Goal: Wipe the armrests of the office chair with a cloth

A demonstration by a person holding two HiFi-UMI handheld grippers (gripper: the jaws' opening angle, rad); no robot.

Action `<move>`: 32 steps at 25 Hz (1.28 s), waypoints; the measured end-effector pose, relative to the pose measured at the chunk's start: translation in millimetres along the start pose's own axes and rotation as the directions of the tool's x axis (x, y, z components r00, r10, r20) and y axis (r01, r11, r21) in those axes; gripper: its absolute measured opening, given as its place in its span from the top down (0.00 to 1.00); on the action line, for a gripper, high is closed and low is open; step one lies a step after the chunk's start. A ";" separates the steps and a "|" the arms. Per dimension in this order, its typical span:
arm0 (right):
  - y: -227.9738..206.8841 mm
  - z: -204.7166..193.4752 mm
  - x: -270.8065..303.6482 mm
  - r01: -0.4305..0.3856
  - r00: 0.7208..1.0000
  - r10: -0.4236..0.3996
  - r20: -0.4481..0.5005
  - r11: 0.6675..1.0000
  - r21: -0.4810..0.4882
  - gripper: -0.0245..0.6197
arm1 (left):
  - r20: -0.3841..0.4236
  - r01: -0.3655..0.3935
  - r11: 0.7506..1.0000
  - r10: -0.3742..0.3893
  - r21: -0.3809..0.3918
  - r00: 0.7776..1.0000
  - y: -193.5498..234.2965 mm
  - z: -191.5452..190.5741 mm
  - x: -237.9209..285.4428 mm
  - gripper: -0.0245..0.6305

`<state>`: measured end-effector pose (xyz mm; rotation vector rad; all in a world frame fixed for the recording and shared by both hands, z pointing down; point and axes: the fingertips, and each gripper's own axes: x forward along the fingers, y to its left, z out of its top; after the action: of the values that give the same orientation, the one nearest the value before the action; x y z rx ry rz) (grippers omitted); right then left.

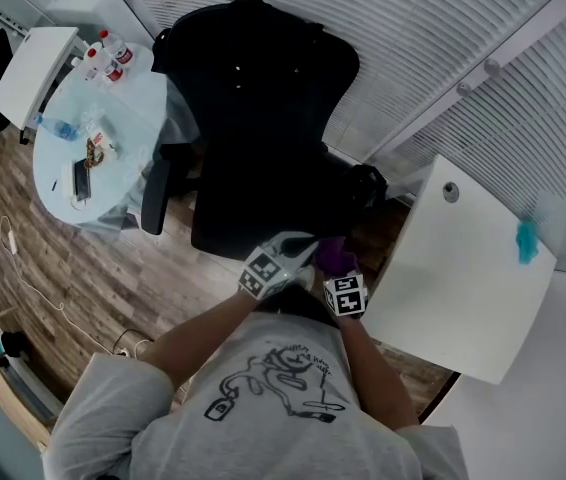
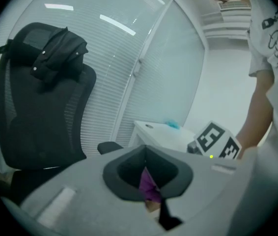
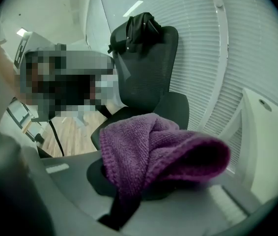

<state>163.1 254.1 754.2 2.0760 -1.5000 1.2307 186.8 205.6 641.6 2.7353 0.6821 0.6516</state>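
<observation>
The office chair [image 1: 263, 118] stood just ahead of both grippers, its armrests [image 1: 155, 196] clear of the purple cloth [image 3: 151, 149], on which the right gripper [image 3: 131, 193] was clamped, the left gripper [image 2: 151, 188] close beside pinching one fold.

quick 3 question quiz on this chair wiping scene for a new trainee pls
1. True or false: the purple cloth already lies on an armrest of the office chair.
2. What hangs over the chair's backrest? A) a black garment B) a white towel C) a backpack
3. Fill in: in the head view, the white desk stands to the chair's ___.

Key:
1. False. The right claw holds it short of the chair.
2. A
3. right
</observation>
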 end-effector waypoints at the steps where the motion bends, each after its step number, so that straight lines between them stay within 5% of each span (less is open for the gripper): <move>1: -0.7 -0.2 1.0 0.002 1.000 -0.002 0.000 1.000 -0.005 0.90 | -0.005 0.001 1.000 -0.001 -0.002 1.000 0.1 -2.5 0.0 0.96; 11: -9.2 6.7 6.2 -0.006 1.000 0.006 -0.007 0.997 0.076 0.90 | -0.035 -0.010 1.000 0.010 -0.011 0.999 12.0 -10.7 -5.1 0.96; 32: -76.2 94.8 69.9 0.014 1.000 -0.010 -0.025 0.988 0.155 0.90 | -0.032 -0.070 0.996 0.068 -0.050 0.997 48.3 -7.0 -25.9 0.96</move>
<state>280.4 178.8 770.2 2.1551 -1.4202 1.4039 181.5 152.2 654.6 2.7173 0.5720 0.7174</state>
